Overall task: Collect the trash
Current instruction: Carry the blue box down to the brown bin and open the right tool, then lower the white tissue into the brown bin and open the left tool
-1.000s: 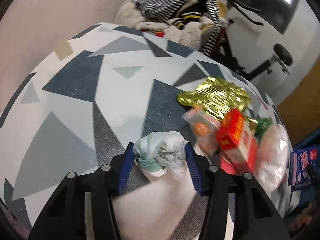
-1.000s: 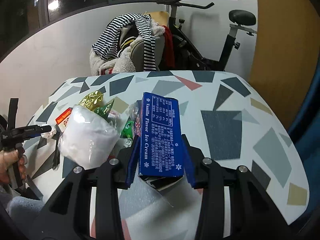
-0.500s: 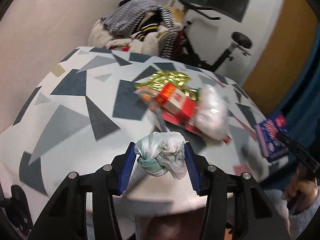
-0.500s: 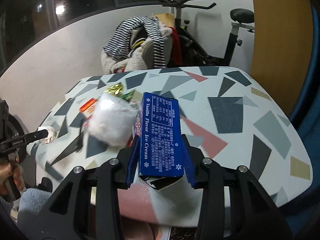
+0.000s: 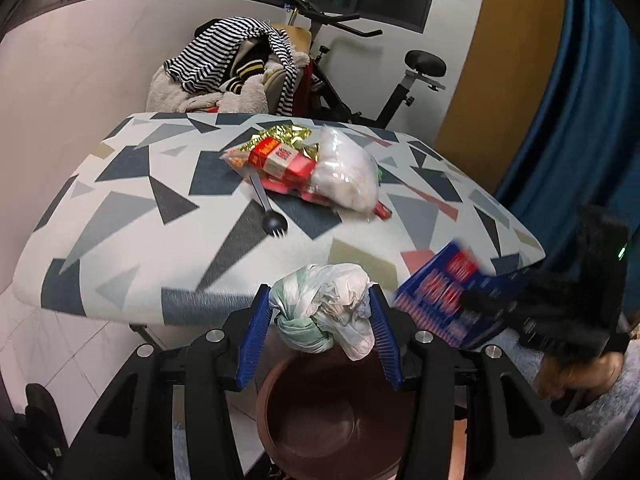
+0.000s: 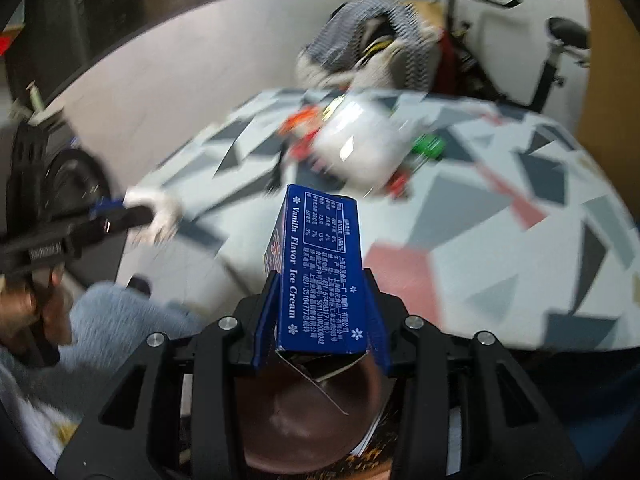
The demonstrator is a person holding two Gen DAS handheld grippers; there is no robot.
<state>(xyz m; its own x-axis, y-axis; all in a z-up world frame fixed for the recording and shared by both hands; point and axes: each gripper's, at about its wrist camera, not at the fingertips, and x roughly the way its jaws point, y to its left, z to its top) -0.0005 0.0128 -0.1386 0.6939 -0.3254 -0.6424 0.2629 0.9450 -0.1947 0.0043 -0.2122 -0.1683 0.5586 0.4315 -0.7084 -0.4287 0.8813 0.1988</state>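
Over on the left, the left gripper (image 5: pixel 320 320) was clamped on a crumpled tissue wad (image 5: pixel 324 308), blue pads squeezing it from both sides, and it hung right above the brown bin (image 5: pixel 336 424) just off the near edge of the table (image 5: pixel 132 200). That placement looked deliberate: held over the bin's mouth, the wad would fall straight in once the jaws parted. The gripper pointed forward and slightly down, with the tabletop stretching away beyond it.

Middle of the table, the uncollected trash sat bunched together: a gold wrapper (image 5: pixel 280 136), a red box (image 5: pixel 280 160), a white plastic bag (image 5: pixel 348 172), and a black spork (image 5: pixel 268 212) lying just beside the heap.

Moving right, the right gripper (image 6: pixel 320 316) was closed tight on the blue ice cream box (image 6: pixel 320 272), held lengthwise along the fingers with its torn open end toward the camera. The bin's rim (image 6: pixel 256 432) showed directly below it too, so both pieces appeared lined up for a drop. From the left view, that box (image 5: pixel 444 296) hovered close beside the tissue, blurred, tilted upward. The right view was smeared, so finer detail couldn't be told.
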